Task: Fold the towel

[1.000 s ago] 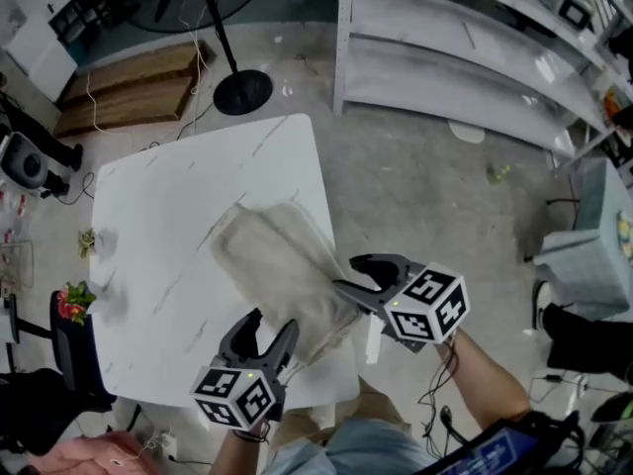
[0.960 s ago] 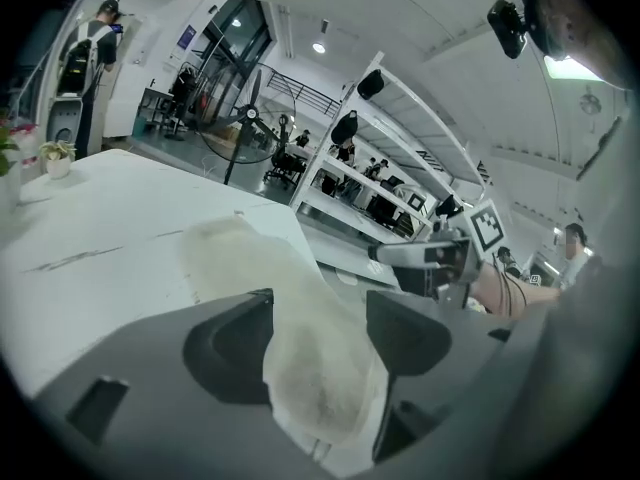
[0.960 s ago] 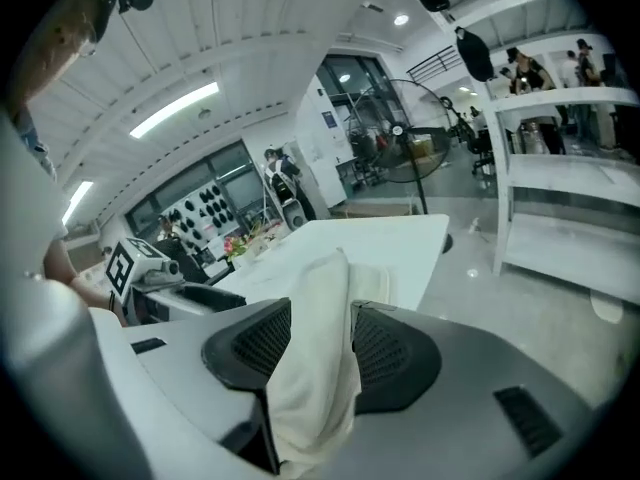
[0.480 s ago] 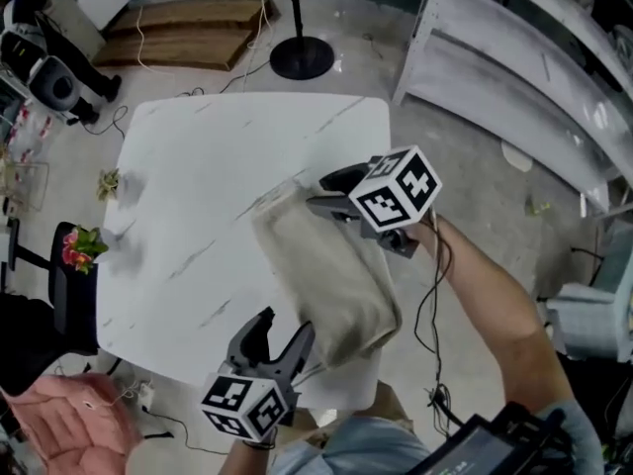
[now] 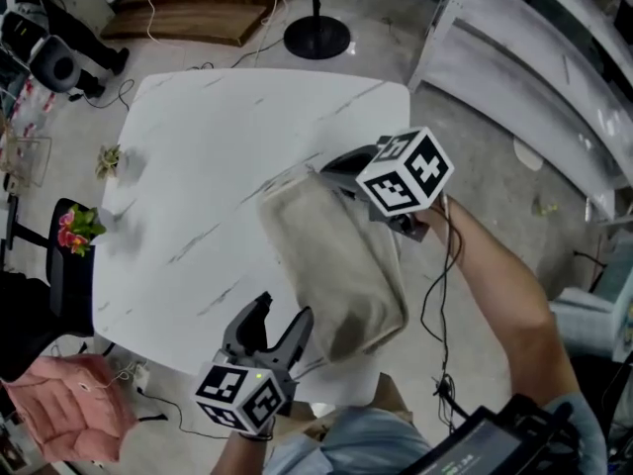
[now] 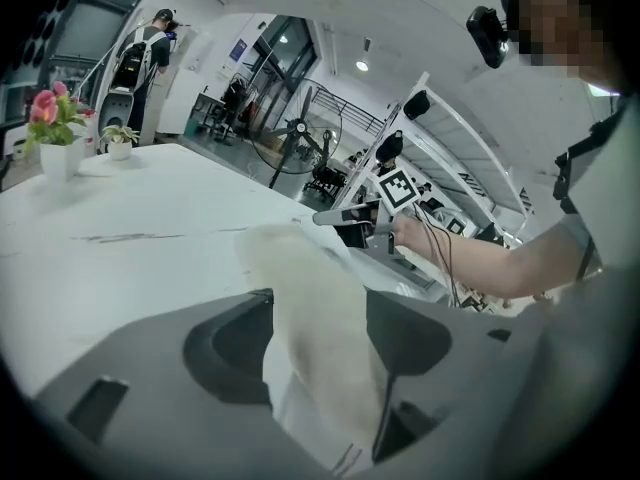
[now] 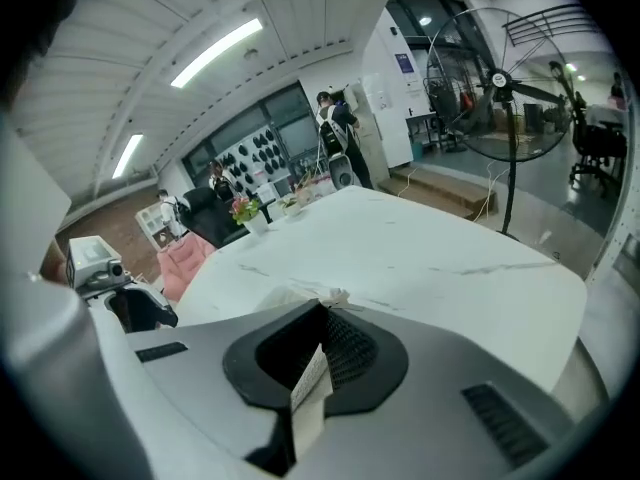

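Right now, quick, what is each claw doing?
Left gripper: open; the towel lies between its jaws, not pinched.
Right gripper: shut on the towel's far corner.

The left gripper [image 6: 318, 318] has its jaws apart with the towel [image 6: 300, 263] between them, stretching toward one o'clock to the right gripper [image 6: 335, 216].

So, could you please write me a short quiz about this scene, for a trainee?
1. True or false: the right gripper is shut on the far end of the beige cloth towel.
2. Which gripper has its jaws apart? A: left gripper. B: right gripper.
3. What does the towel lie on?
Key: 1 true; 2 A; 3 the white marbled table.
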{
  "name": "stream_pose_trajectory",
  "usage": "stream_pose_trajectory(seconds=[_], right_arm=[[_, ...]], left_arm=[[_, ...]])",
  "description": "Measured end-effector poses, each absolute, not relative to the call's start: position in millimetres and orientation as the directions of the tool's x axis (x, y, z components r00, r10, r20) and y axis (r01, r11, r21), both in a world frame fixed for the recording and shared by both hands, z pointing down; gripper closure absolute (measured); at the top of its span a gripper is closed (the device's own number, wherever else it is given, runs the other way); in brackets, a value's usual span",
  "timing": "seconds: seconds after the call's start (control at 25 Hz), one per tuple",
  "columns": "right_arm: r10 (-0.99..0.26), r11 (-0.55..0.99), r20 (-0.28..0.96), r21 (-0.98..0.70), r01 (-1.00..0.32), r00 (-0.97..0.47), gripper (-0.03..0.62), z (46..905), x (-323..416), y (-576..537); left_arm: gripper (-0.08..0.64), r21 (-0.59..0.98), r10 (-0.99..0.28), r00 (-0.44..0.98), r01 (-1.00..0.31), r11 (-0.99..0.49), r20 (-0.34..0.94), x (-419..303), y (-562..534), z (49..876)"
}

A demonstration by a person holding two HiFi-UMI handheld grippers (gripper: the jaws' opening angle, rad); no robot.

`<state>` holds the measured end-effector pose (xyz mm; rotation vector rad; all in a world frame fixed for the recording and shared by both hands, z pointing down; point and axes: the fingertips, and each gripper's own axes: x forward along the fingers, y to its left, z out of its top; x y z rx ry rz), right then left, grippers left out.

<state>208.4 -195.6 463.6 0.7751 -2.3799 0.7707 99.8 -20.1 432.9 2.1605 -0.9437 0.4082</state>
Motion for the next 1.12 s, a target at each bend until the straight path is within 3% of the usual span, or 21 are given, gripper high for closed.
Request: stream_pose_trajectory(seconds=[0.12, 0.24, 0.4, 0.48, 0.56, 0.92, 1.12], right_arm=[[-0.373, 0.666, 0.59, -0.366, -0.65, -0.716, 0.576, 454, 220, -193], [-0.34, 0.673, 0.58, -0.399, -0.622, -0.74, 0.464, 456, 218, -188], [-0.276, 0.688, 0.599, -0.423, -0.589, -0.752, 0.393, 475, 200, -191], [-0.273, 0.694, 0.628, -0.396, -0.601, -0.729, 0.396, 489, 197, -197], [-0.301, 0.702, 0.653, -0.342, -0.625, -0.695, 0.551, 495, 200, -204], [-0.443, 0.624, 0.588, -0.34, -0.704, -0.677, 0.56, 436, 265, -197], [-0.469, 0.526, 0.622, -0.373, -0.764, -0.627, 0.552, 460, 297, -198]], left_arm=[[0.264, 0.498, -0.479, 0.694, -0.72, -0.484, 0.538, 108, -19, 434], [0.264, 0.49, -0.469, 0.701, -0.712, -0.502, 0.538, 118, -17, 429], [0.264, 0.484, -0.481, 0.689, -0.724, -0.492, 0.542, 121, -22, 426], [0.264, 0.478, -0.486, 0.679, -0.734, -0.483, 0.551, 119, -25, 429], [0.264, 0.474, -0.487, 0.671, -0.741, -0.476, 0.559, 117, -28, 432], [0.264, 0.481, -0.438, 0.708, -0.702, -0.526, 0.554, 135, -29, 430], [0.264, 0.496, -0.401, 0.743, -0.662, -0.562, 0.536, 144, -24, 438]])
